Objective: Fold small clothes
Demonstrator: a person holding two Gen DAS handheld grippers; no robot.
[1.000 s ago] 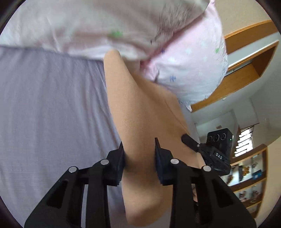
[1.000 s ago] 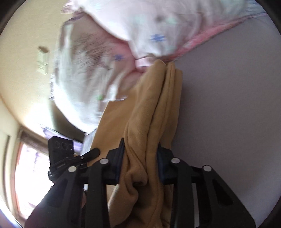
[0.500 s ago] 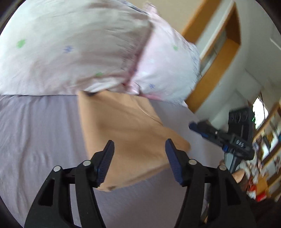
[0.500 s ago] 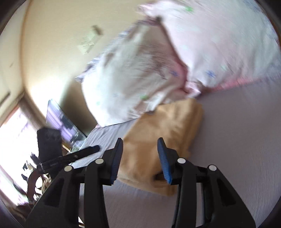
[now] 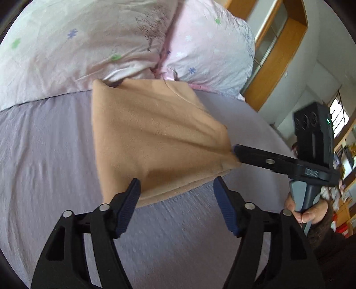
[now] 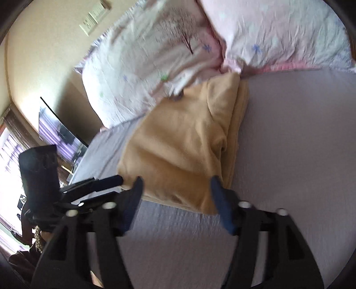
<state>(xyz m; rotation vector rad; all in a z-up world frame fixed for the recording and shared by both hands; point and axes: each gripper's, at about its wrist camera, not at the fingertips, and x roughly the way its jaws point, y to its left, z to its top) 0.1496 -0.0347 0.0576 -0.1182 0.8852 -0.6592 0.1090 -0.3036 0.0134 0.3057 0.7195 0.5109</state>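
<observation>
A tan fleece garment (image 5: 153,140) lies folded flat on the lilac bed sheet (image 5: 44,160), its far edge against the pillows. It also shows in the right wrist view (image 6: 184,146) with stacked folds on its right side. My left gripper (image 5: 176,191) is open and empty, just short of the garment's near edge. My right gripper (image 6: 174,189) is open and empty at the near edge too. The right gripper also shows in the left wrist view (image 5: 239,153), its tips touching the garment's right corner. The left gripper appears at the left of the right wrist view (image 6: 120,180).
Two pale floral pillows (image 5: 100,44) lie along the head of the bed, also in the right wrist view (image 6: 278,37). A wooden cabinet (image 5: 276,57) and shelves stand beyond the bed's right side. A wall switch (image 6: 91,20) and a window (image 6: 11,151) are at left.
Both grippers let go of the tan garment, opened and drew back. The garment, held up a second ago, now lies folded flat on the sheet.
</observation>
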